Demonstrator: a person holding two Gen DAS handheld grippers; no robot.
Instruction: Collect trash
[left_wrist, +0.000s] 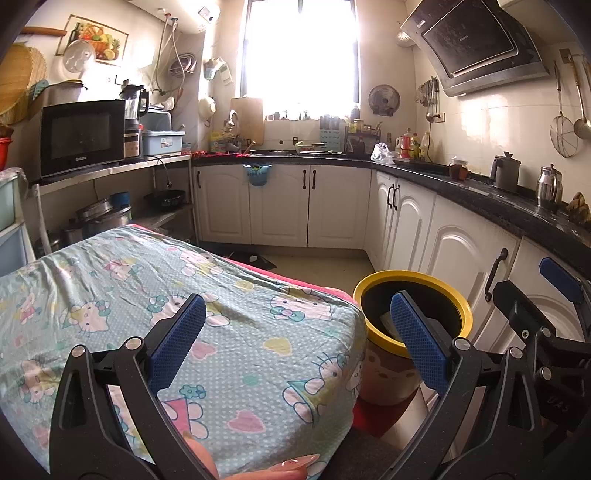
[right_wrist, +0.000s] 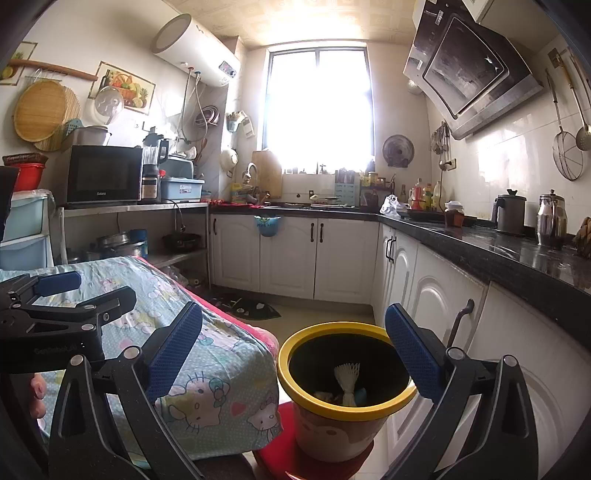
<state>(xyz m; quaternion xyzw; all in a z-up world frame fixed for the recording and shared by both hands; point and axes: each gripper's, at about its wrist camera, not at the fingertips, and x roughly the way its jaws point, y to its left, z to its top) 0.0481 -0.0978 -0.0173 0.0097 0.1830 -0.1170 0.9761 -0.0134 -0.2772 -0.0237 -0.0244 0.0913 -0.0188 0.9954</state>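
A yellow-rimmed trash bin (right_wrist: 347, 406) with a cartoon face stands on a red mat by the cabinets. Inside it lies a white shuttlecock (right_wrist: 347, 380) with other scraps. My right gripper (right_wrist: 293, 354) is open above the bin, its blue pads either side of the rim, nothing held. In the left wrist view the same bin (left_wrist: 413, 314) sits to the right of the cloth-covered table (left_wrist: 184, 295). My left gripper (left_wrist: 297, 339) is open and empty over the table's right corner. The right gripper (left_wrist: 535, 314) shows at that view's right edge.
White cabinets (right_wrist: 288, 254) under a black counter (right_wrist: 498, 247) line the back and right. A microwave (right_wrist: 99, 173) sits on a shelf at left. A dark floor mat (right_wrist: 251, 306) lies before the sink cabinets. A hand (left_wrist: 258, 469) shows at the bottom edge.
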